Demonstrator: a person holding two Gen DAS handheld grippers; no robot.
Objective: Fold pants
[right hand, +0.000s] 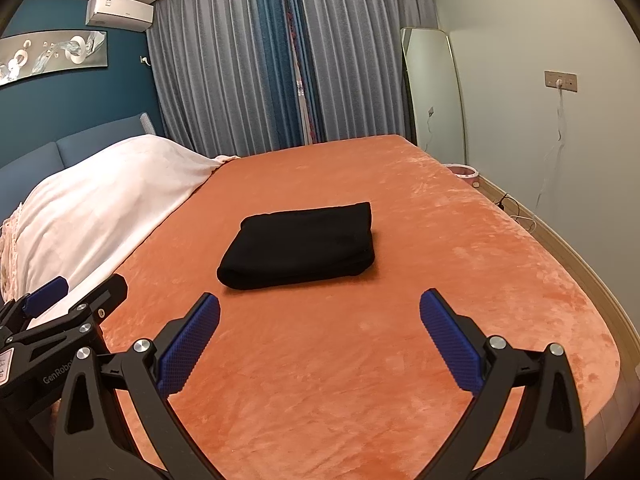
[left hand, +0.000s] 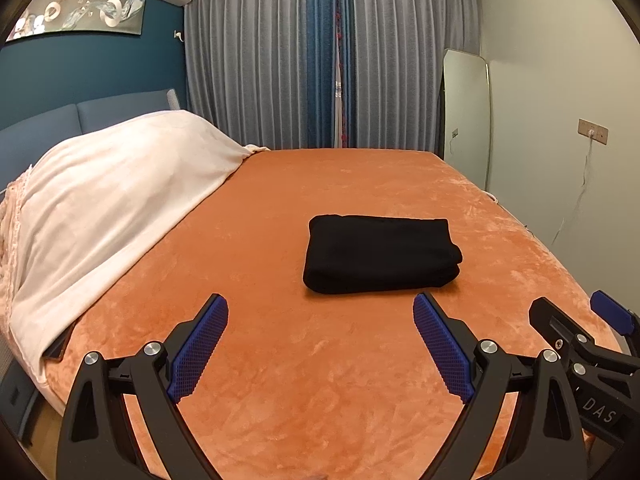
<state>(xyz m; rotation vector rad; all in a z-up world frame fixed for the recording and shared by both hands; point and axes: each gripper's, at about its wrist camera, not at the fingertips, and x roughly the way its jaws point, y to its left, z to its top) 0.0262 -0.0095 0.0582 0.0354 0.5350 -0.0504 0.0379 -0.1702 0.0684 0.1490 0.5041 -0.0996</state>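
Left gripper (left hand: 320, 312): your jaws stand wide apart, holding nothing, above the orange bedspread (left hand: 280, 360).
Pants (left hand: 380, 254): black, folded into a compact rectangular stack, lying ahead of both grippers, apart from them, slightly right of your left one and left of your right one.
Long axis: across your view, left to right; the layered open edges face right, the rounded fold left.
Right gripper (right hand: 320, 312): jaws likewise spread wide, empty.
Progress: folding appears complete; nothing visibly remains, in my judgement.

Open orange bedspread (left hand: 320, 380) before folded pants (left hand: 380, 254); white blanket mound (left hand: 112, 200) blocks left.
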